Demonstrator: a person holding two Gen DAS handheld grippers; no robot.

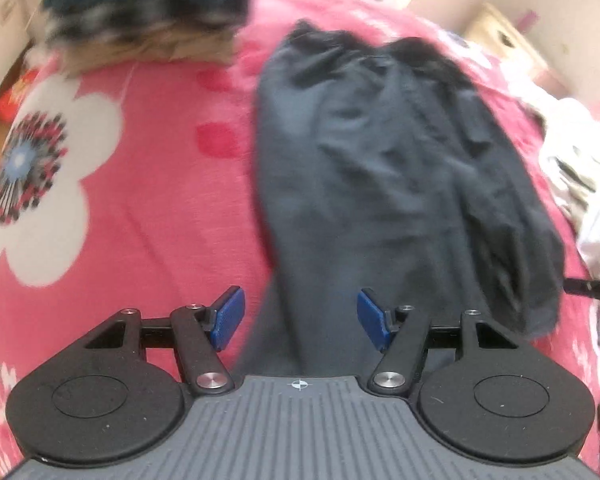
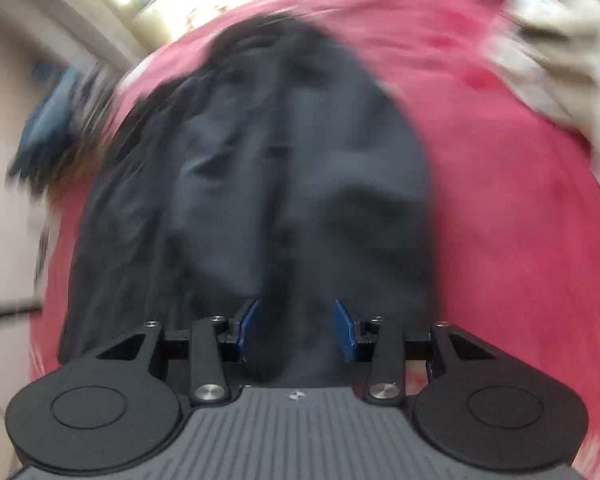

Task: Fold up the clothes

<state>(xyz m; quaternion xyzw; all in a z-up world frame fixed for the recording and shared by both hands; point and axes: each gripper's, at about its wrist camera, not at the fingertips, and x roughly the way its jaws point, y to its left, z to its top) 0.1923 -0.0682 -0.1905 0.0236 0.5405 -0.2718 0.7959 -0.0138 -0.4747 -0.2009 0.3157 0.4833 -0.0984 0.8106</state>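
A dark grey garment (image 1: pixel 384 184) lies spread lengthwise on a pink flowered blanket (image 1: pixel 140 184). My left gripper (image 1: pixel 300 318) is open above the garment's near end, its blue pads (image 1: pixel 230 318) wide apart and holding nothing. In the right wrist view the same garment (image 2: pixel 260 184) lies on the pink blanket (image 2: pixel 500 220), blurred by motion. My right gripper (image 2: pixel 296 330) is open over the garment's near edge, with cloth showing between its blue pads (image 2: pixel 346 330); it grips nothing.
A heap of dark and tan clothes (image 1: pixel 140 20) sits at the blanket's far left. Pale clothes (image 1: pixel 580 184) lie at the right edge, also in the right wrist view (image 2: pixel 560 48). A cardboard box (image 1: pixel 504 40) stands beyond the bed. Walls surround the bed.
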